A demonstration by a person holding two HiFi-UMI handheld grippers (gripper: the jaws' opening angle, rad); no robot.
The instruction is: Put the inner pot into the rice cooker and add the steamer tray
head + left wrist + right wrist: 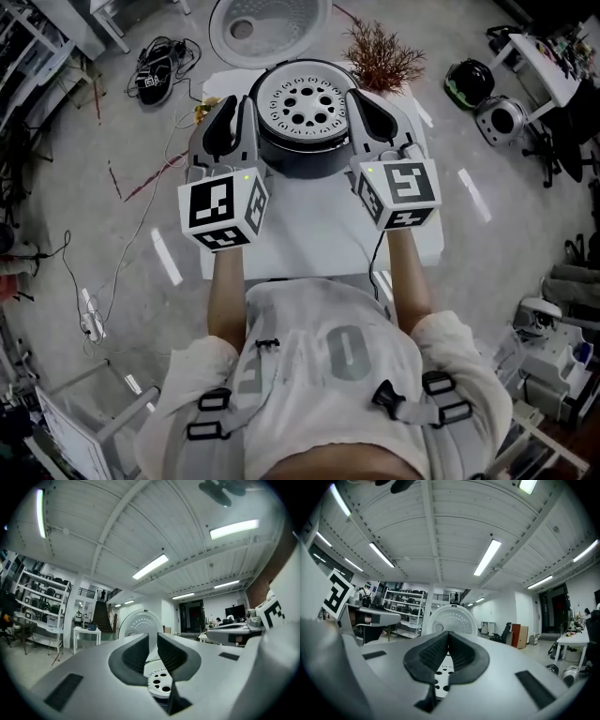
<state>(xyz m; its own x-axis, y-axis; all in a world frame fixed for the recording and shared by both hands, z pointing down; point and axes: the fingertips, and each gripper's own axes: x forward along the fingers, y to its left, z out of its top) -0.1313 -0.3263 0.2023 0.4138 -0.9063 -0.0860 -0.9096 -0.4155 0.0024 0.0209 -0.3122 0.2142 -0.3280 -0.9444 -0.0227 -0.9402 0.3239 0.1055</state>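
Steamer tray [302, 103] hanging level, directly above the rice cooker [305, 161].
Left gripper [232, 120] and right gripper [370, 111] are flanking it, jaws clamping its opposite rims.

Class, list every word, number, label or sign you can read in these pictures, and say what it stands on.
"0" or "O": large grey figure on the person's shirt.
Steamer tray: tiny print by its holes, too small to read.
Marker cubes: square patterns, no words.

The person's shirt [309, 323] bears a large "0".
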